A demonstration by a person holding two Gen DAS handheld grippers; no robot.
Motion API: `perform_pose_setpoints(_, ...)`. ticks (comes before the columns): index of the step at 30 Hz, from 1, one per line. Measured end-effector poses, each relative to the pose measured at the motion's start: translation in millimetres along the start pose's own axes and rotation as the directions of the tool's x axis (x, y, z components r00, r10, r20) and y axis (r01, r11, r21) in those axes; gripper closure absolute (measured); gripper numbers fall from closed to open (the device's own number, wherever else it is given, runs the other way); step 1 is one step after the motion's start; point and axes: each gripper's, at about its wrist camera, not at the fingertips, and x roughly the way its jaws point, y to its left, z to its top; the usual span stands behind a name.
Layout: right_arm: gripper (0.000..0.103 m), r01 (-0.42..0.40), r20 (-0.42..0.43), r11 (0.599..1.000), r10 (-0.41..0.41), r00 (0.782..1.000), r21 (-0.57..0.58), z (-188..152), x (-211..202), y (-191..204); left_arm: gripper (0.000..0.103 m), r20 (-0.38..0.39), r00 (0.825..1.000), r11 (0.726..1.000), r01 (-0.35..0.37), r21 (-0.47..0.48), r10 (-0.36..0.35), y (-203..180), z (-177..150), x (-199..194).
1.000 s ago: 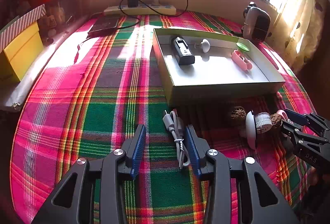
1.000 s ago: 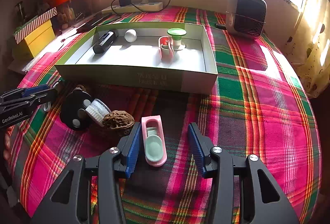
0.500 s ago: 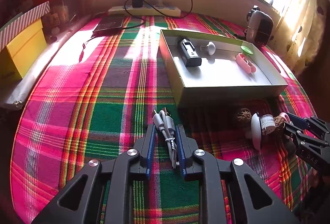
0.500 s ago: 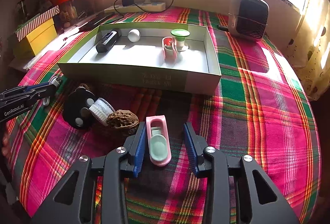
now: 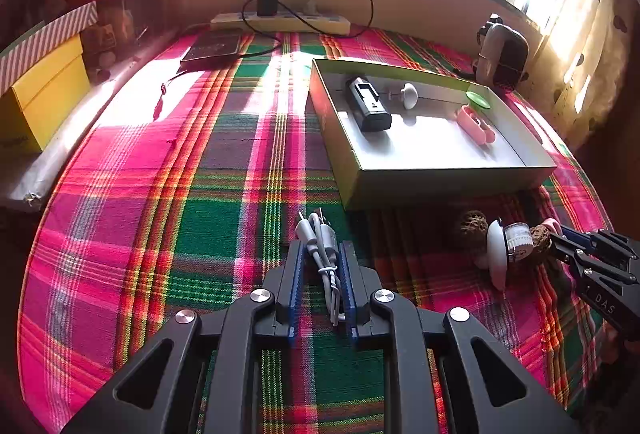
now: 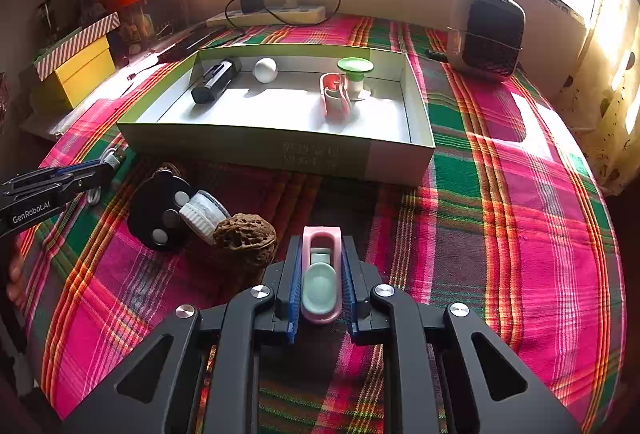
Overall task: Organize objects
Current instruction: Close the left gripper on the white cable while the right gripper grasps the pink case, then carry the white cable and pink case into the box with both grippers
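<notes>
On the plaid cloth [image 6: 500, 194] lies the open box [image 6: 280, 154] where I am collecting items; my right gripper [image 6: 320, 274] is clamped on the pink clip [image 6: 321, 274] just in front of it. My left gripper [image 5: 323, 274] pinches the bundled white cable [image 5: 320, 246], whose loose plug ends could snag the box wall or slip free on lifting.

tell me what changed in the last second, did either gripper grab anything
Both closed. The left gripper shut on the bundled white cable, and the right gripper shut on the pink case; a second ago both stood open around them. Neither item looks lifted off the cloth. The box with its contents and the walnut stayed put.
</notes>
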Motion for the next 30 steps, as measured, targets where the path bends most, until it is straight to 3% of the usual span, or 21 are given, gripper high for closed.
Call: perform_pose_setpoints(30,0.085,-0.011,0.003,1.000,0.011,1.000,0.016,0.2,-1.5,-1.6,0.090,0.005,1.000,1.000,0.017,0.000,-0.017,-1.9,-1.7,-3.7)
